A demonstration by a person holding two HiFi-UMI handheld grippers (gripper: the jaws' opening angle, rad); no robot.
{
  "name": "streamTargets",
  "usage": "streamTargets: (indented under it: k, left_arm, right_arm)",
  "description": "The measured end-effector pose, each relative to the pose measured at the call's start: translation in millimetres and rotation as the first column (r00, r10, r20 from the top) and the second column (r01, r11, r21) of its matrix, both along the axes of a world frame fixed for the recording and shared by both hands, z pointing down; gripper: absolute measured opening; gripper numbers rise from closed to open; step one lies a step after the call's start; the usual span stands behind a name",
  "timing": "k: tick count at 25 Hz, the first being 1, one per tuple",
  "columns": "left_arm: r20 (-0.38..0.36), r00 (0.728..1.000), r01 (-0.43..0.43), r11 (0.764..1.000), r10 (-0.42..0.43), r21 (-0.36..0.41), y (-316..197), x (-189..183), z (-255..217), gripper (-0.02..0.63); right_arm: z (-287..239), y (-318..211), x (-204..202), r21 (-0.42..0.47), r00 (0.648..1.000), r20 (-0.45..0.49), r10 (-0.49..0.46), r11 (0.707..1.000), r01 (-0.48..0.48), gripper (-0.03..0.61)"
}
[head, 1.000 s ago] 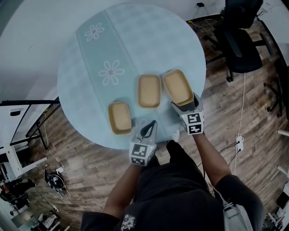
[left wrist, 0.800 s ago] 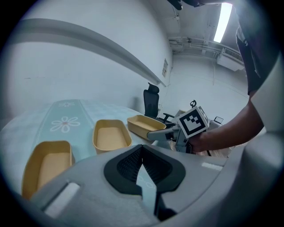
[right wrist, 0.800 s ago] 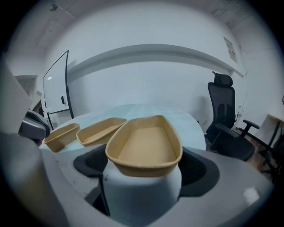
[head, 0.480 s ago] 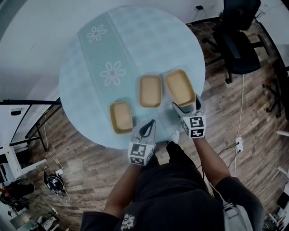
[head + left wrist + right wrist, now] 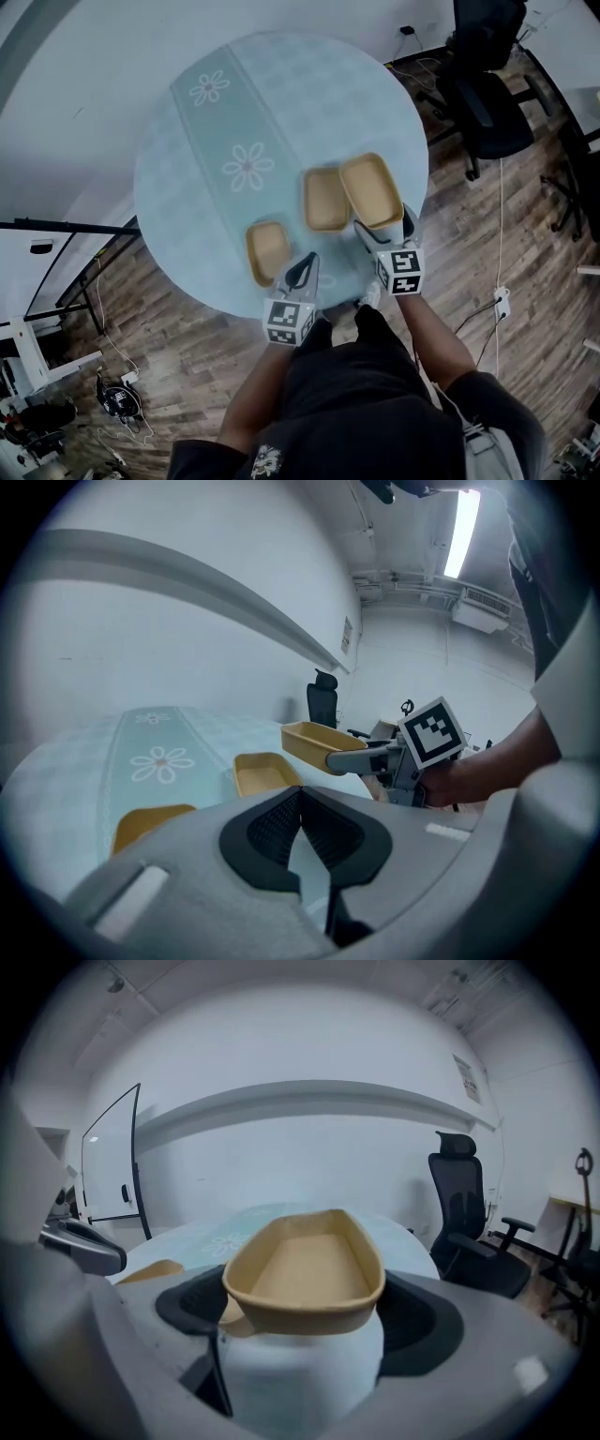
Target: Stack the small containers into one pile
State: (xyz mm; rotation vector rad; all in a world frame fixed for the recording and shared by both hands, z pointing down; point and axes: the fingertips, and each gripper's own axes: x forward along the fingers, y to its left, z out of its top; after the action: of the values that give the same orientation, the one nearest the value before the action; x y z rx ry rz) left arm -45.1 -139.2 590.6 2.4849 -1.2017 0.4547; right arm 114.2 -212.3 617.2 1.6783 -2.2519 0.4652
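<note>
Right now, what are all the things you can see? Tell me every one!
Table: one, pale blue with flowers, middle.
Middle container: one, tan, on the table.
Left container: one, tan, on the table near the edge.
Held container: one, tan, raised above the table.
Office chair: one, black, upper right.
Wood floor: brown, around the table.
Left gripper: one, grey, jaws shut, empty.
Right gripper: one, grey, jaws shut on the held container.

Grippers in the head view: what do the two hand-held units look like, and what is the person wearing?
The left gripper and right gripper match: pale grey moulded bodies with black, ribbed pads. Each carries a white cube printed with black square markers. The person wears a dark top with a small white print.
</note>
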Motion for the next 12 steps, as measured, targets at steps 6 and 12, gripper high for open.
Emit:
streamTargets:
  k: [6,12]
  left_arm:
    - [-0.013,1.0,-0.012,1.0,0.012,0.012,-6,-40,-7,0.006]
    - [-0.012,1.0,-0.022,0.999,0.022,0.029,-16,-83,-10,0.005]
  right_arm:
    - [-10,0,-37,0.015,1.0,0.0,0.03,0.999,-0.03,0.5]
    - [-3,-2,-71,0.012,0.996,-0.015,0.086,0.996,-0.086,0.5]
